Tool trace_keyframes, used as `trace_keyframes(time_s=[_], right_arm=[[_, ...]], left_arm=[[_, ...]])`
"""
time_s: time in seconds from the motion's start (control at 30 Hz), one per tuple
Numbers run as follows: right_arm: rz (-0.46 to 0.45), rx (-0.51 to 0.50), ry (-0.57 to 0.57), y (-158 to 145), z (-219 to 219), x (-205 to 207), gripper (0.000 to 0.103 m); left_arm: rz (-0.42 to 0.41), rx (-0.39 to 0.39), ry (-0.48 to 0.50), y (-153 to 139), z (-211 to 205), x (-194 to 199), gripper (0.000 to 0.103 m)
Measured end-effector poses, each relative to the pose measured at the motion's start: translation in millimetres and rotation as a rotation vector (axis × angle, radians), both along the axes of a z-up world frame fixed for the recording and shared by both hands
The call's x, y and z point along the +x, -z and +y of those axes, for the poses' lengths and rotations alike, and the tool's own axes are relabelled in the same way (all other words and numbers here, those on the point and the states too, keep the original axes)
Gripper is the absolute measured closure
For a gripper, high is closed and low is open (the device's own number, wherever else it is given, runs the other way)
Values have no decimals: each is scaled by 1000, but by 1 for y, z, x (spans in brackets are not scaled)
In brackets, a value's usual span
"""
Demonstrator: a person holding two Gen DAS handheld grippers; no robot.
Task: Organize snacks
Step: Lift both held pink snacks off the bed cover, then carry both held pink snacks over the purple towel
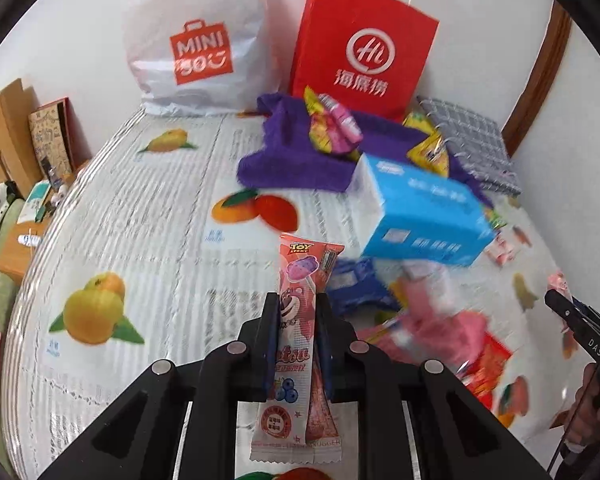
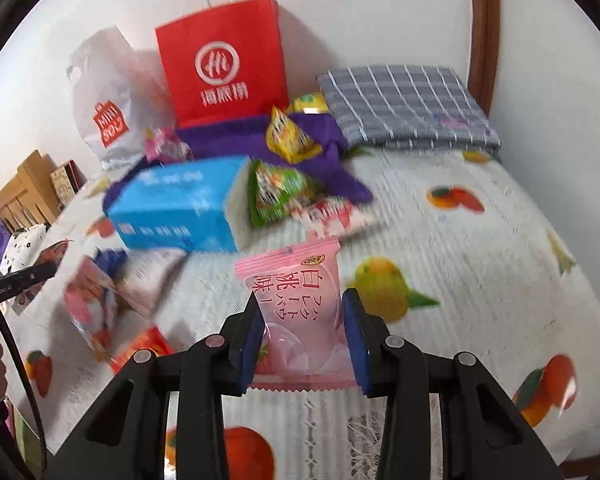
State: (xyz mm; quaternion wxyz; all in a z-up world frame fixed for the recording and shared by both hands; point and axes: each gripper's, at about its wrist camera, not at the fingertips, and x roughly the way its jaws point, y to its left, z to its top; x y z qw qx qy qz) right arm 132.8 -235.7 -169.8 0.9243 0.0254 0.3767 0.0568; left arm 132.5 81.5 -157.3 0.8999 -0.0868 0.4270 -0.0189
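My left gripper is shut on a long pink Toy Story snack stick, held upright above the fruit-print tablecloth. My right gripper is shut on a pink white-peach snack packet, lifted off the cloth. A blue box lies on a purple towel among loose packets: yellow, green and pink ones. A heap of pink and red packets lies between the two grippers.
A red paper bag and a white Miniso plastic bag stand against the back wall. A grey checked folded cloth lies at the back right. A wooden chair stands left of the table.
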Motion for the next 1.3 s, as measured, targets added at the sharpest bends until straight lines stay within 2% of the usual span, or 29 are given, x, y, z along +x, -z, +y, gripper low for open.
trace_keyframes(time_s=[0.27, 0.57, 1.0, 1.3], right_arm=[[-84, -7, -33, -57, 24, 9, 65], [-121, -3, -32, -97, 41, 40, 65], [-124, 24, -32, -112, 55, 91, 65], [-107, 41, -41, -109, 62, 118, 65]], left_arm=[[-46, 19, 35, -42, -17, 19, 86], [-61, 21, 58, -69, -26, 45, 86], [-58, -2, 33, -82, -16, 87, 86], [-38, 0, 27, -74, -15, 107, 86]])
